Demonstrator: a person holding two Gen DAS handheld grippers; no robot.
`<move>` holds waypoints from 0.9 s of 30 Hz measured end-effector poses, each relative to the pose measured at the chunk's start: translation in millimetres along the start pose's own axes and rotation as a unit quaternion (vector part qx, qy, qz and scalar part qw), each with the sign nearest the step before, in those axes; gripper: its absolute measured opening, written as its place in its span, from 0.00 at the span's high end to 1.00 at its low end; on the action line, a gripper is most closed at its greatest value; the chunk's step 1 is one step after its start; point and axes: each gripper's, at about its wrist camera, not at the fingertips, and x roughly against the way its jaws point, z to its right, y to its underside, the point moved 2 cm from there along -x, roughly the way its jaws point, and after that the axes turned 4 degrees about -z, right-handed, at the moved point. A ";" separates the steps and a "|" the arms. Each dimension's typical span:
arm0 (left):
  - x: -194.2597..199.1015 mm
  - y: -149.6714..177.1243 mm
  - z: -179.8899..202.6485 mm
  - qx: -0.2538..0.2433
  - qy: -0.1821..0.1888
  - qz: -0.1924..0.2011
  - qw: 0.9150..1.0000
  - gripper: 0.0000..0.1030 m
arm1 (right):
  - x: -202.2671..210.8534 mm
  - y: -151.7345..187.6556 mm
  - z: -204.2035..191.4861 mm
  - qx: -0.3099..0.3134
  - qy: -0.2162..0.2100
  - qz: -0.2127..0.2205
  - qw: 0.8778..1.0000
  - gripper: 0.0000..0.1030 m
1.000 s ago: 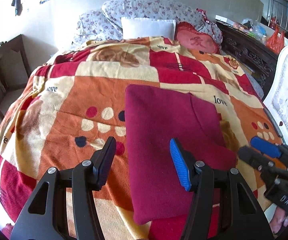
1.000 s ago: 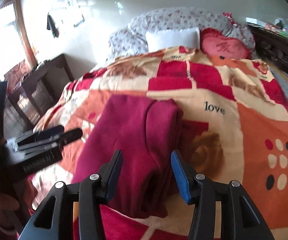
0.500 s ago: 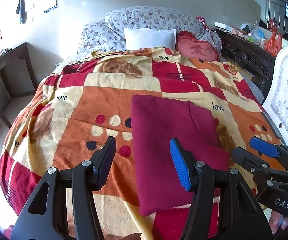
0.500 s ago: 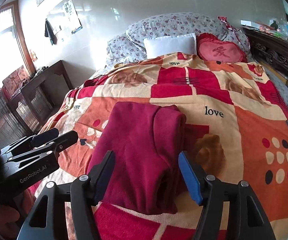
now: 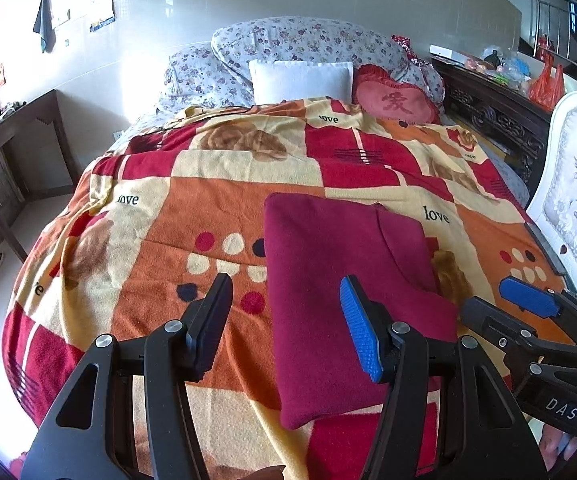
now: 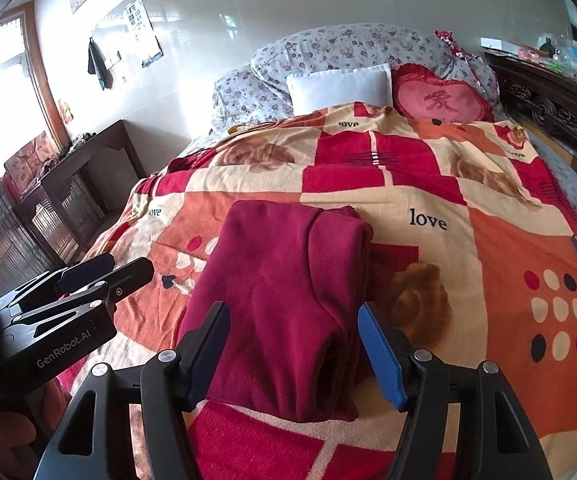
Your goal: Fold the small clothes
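The dark red cloth (image 5: 340,280) lies folded on the blanket (image 5: 136,248), near its front edge. It looks soft and light; grab a corner. The left gripper (image 5: 286,320) and right gripper (image 6: 294,346) hang above, jaws apart, holding nothing.

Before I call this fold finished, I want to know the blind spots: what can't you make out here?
- Garment near edge: left view, partly behind the left gripper.
- Its underside and inner layers: both views, hidden by the top layer.
- Garment type: not clear in either view.
- Wall chart text: right view, too small.
- Right gripper jaws: open, holding nothing.
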 end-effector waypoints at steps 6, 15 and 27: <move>-1.0 0.3 -0.3 0.000 0.000 -0.001 1.000 0.46 | -0.6 0.4 0.2 -0.001 0.001 0.000 1.000 0.38; -3.9 0.8 -3.4 0.000 0.000 -0.006 1.000 0.46 | -4.6 1.7 1.3 -0.003 0.002 -0.007 1.000 0.38; -11.2 2.6 -1.7 -0.002 0.000 -0.013 1.000 0.46 | -10.1 2.1 1.7 -0.006 0.001 -0.015 1.000 0.38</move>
